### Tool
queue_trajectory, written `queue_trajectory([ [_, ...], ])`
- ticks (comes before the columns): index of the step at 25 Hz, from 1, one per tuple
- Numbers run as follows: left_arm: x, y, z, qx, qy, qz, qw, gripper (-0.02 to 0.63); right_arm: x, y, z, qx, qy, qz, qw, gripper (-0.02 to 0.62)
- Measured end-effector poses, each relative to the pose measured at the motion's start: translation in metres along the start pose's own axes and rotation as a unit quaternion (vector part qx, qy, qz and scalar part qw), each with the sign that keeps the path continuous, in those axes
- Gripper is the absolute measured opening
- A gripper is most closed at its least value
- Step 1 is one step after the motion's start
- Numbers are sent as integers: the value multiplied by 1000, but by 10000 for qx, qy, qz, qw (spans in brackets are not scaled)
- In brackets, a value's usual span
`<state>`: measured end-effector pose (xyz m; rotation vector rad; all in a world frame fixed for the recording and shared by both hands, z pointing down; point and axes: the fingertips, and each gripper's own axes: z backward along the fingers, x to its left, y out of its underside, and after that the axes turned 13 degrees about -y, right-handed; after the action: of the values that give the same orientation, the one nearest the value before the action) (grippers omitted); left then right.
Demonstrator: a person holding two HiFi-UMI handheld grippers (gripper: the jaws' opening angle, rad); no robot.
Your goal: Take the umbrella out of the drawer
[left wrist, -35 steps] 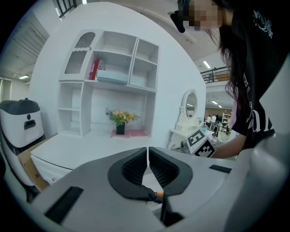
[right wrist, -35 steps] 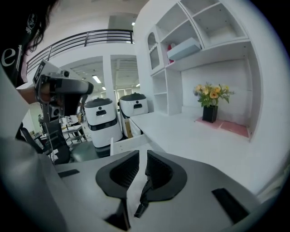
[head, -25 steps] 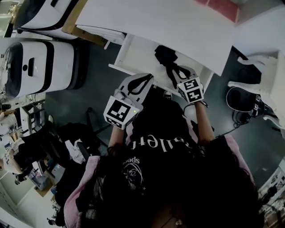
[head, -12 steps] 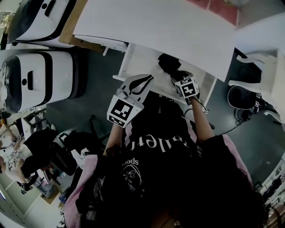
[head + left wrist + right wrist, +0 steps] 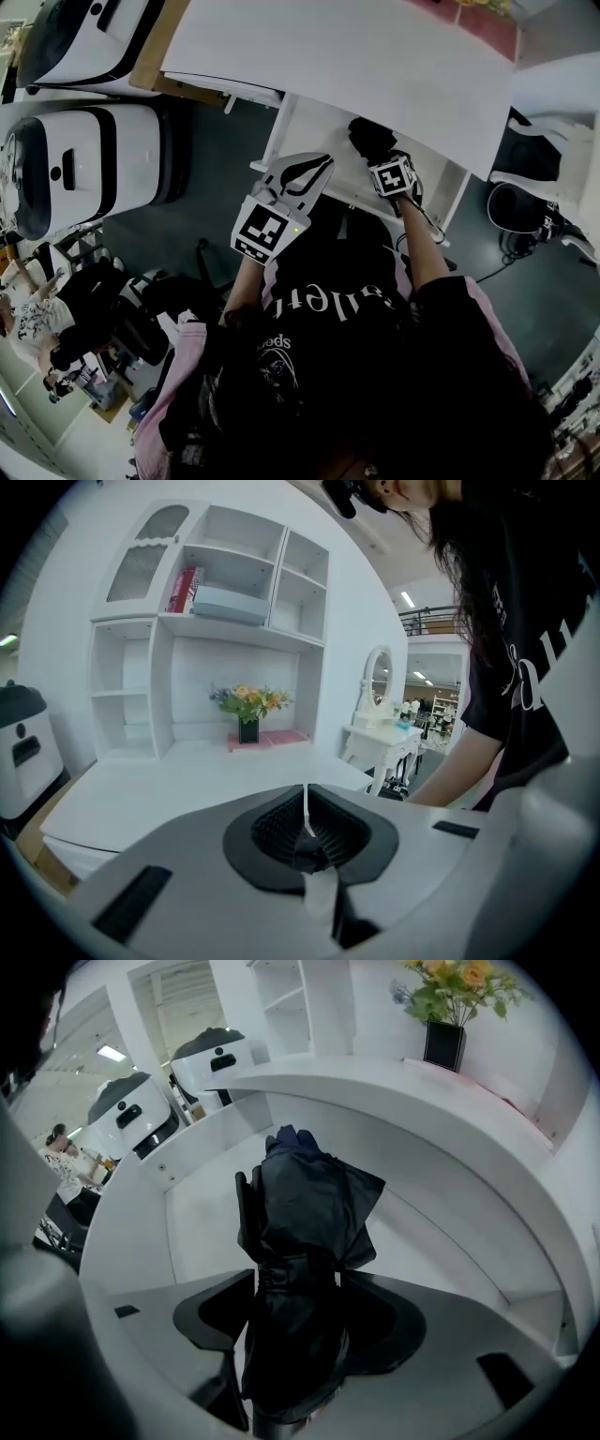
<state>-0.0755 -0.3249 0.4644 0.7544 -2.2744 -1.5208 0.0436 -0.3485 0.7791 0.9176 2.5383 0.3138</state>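
Drawer [image 5: 305, 127]: white, shallow, pulled out toward the person from under the white top.

Umbrella [image 5: 367, 139]: black, folded short, fabric loose and creased, cinched by a band partway along. It sits in the right half of the drawer, far end close to the edge of the top. In the right gripper view its fabric end points to the drawer's far wall. Whether it rests flat on the floor cannot be told.

Right gripper [image 5: 298, 1309]: jaws have just been opening, and the umbrella's near end stands between them.
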Motion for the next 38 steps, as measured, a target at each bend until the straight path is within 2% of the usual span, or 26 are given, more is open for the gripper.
queue_trajectory([
  [4,9,9,2,111,-73,45,9999,23,-2,-5,-11,121,64,250,9996,279],
  [10,14,14,3,156,-109,139,9997,23,-13,1,-22,504,279,98,9983,282],
  [14,15,20,8,176,-160,170,9996,23,-10,-3,-21,403,115,222,9989,281],
  [17,15,25,11,241,-172,145,9995,23,-7,0,-17,507,8,302,9983,281],
  [20,14,26,14,233,-194,142,9994,23,1,7,-9,704,-137,597,9956,281],
  [22,15,25,18,224,-247,149,9993,23,10,7,-1,763,-165,964,9923,281],
  [25,13,26,22,211,-332,182,9991,23,27,-2,14,698,-229,1525,9856,281],
  [27,8,25,23,192,-372,202,9989,23,35,-3,26,648,-278,1682,9832,281],
  [34,-3,18,38,140,-525,181,9984,23,71,-22,81,1,-498,1685,9844,281],
  [38,-10,15,45,94,-681,235,9974,23,89,-25,115,-421,-652,1489,9858,281],
])
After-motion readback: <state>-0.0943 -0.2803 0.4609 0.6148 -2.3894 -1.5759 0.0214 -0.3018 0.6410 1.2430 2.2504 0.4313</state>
